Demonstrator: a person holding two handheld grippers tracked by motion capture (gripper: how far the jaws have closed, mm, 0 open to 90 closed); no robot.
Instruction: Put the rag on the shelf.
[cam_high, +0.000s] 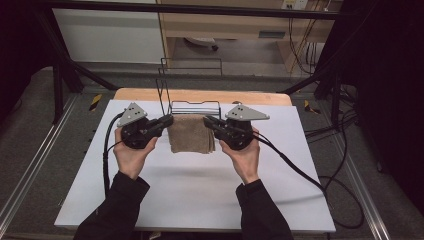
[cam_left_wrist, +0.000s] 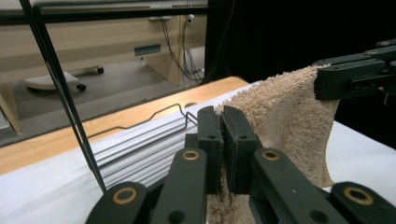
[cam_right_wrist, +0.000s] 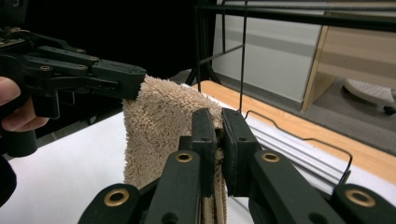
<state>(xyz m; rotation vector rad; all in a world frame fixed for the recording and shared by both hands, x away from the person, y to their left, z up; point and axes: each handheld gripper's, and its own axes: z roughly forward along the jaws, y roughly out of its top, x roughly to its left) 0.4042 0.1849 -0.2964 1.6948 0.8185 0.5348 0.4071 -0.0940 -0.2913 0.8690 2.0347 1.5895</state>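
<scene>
A dim workshop floor with black frame posts and a pale wooden cabinet fills the top of the high view, and below it a white tabletop (cam_high: 200, 195) with a bare wooden strip along its far edge takes up the middle and lower frame. At the centre of that far edge stands a black wire rack (cam_high: 192, 102), its thin uprights rising toward the upper middle of the frame and its low ribbed base lying on the white surface. Just in front of the rack, at the frame's centre, a tan terry towel (cam_high: 191, 134) hangs folded, lifted off the table with its lower edge above the white surface. The left gripper (cam_high: 167, 120), at centre left, pinches the towel's upper left corner; in the left gripper view its jaws are clenched on the nap with cloth between them. The right gripper (cam_high: 207, 121), at centre right, grasps the opposite upper corner, and the right gripper view shows its jaws closed on the fabric likewise.
</scene>
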